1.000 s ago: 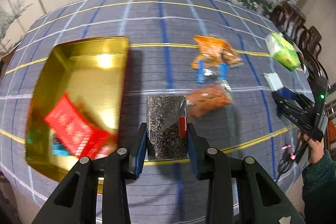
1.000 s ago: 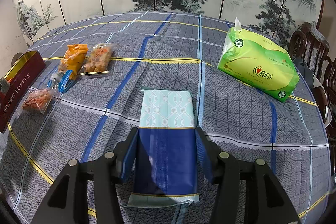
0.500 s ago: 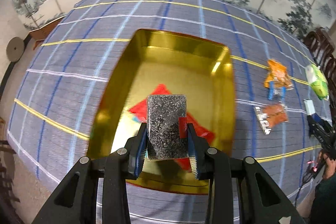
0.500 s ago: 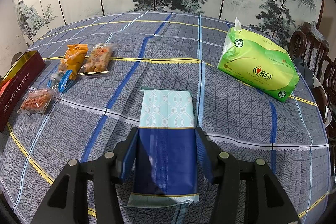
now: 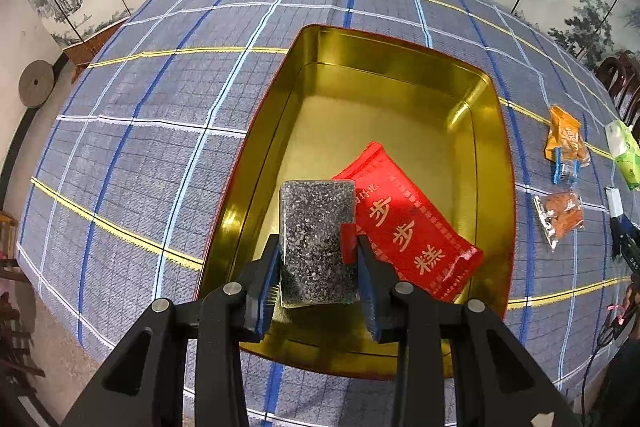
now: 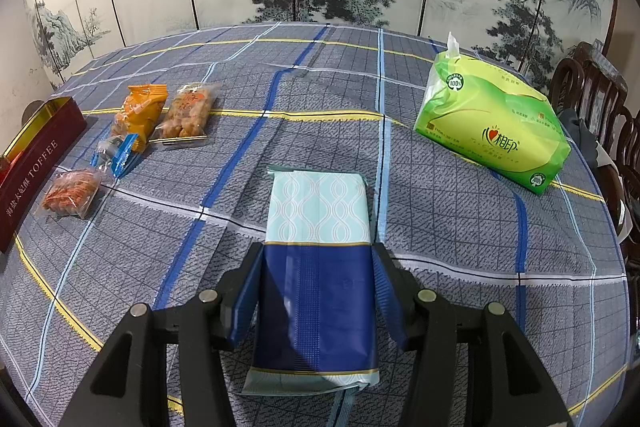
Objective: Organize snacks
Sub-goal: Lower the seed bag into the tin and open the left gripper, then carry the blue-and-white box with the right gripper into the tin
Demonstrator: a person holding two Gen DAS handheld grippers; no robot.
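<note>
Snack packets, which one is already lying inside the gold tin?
The red packet with gold characters; it lies on the gold tin floor. The dark speckled packet is in the left gripper, the others on the tablecloth.

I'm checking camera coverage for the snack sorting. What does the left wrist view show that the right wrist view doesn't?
Only the left wrist view: the left claw gripping a dark speckled snack bar above the gold tin's interior, where a red snack packet lies.

Only the right wrist view: the right claw closed on a blue-and-teal tissue pack.

Both: the tin, the orange packet, the small reddish snack bag, the green tissue pack, the plaid tablecloth.
</note>
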